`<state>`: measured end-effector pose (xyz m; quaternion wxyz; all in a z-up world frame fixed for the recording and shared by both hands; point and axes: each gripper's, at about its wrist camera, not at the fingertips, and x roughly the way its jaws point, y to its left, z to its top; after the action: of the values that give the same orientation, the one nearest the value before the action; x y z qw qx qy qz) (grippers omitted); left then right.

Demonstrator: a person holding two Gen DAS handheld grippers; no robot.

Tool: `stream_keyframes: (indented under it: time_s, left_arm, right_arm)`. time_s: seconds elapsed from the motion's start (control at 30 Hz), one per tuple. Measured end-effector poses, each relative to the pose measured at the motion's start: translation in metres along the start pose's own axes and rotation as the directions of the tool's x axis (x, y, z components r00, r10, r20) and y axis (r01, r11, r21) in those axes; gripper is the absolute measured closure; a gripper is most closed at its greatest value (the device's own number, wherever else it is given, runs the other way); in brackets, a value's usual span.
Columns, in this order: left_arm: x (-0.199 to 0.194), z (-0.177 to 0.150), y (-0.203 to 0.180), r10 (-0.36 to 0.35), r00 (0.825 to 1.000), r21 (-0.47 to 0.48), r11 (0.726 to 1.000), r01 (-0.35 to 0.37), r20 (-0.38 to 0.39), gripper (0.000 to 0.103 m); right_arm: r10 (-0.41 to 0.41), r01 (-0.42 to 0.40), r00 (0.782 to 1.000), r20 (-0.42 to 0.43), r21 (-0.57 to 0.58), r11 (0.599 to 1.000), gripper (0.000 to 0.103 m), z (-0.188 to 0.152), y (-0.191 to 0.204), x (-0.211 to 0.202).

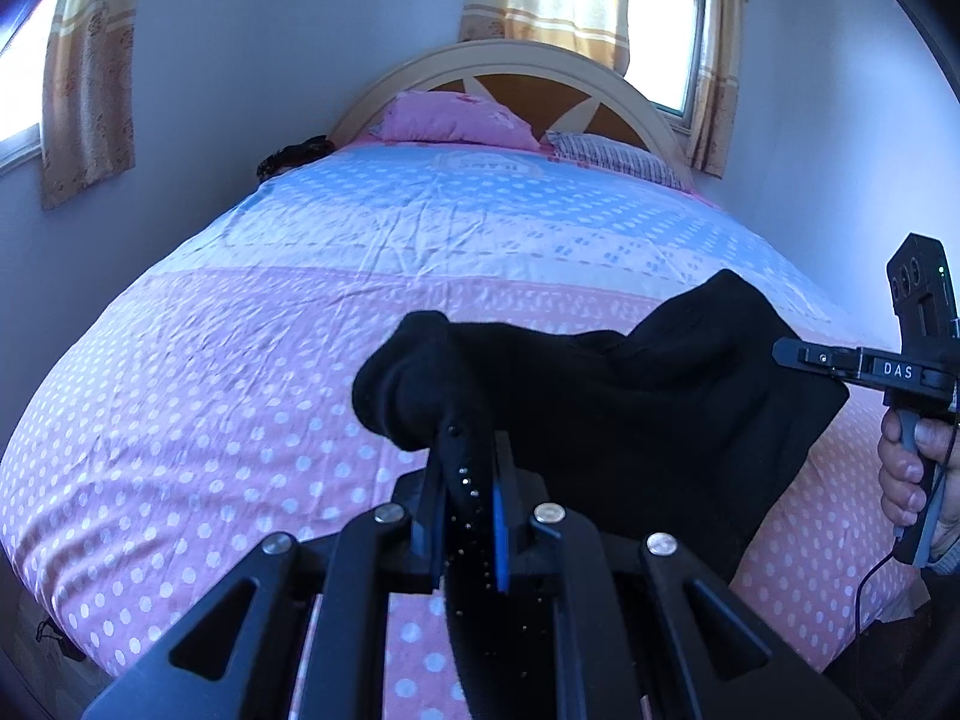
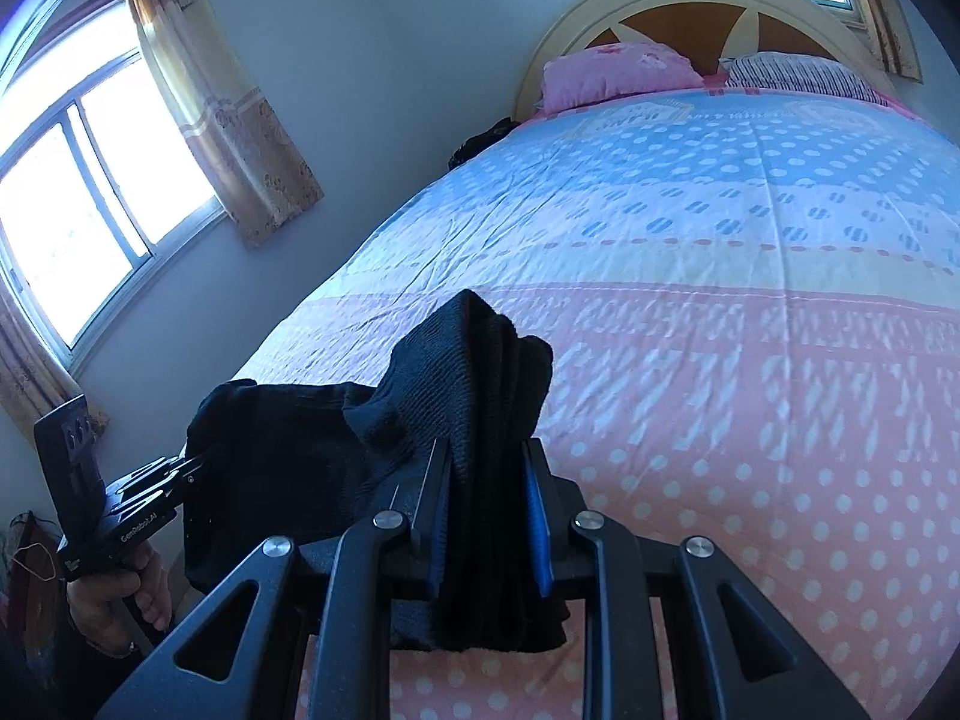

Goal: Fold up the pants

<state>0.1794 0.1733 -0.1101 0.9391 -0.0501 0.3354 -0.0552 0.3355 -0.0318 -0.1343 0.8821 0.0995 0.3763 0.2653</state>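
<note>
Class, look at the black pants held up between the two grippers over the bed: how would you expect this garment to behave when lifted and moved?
Probably floppy: the black pants sag between the left gripper and right gripper. Likely soft and fairly thick, since the knit bunches in folds above the grip. Probably not slippery, given the ribbed texture.
</note>
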Motion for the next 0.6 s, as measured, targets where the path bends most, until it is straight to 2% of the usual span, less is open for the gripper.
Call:
stream_keyframes:
  time_s: [0.6]
  left_arm:
    - [0.011, -0.005, 0.025, 0.015, 1.0, -0.056, 0.998, -0.016, -0.013, 0.091]
  right_arm:
    - [0.003, -0.003, 1.0, -0.028, -0.008, 1.0, 0.081, 0.01, 0.01, 0.033]
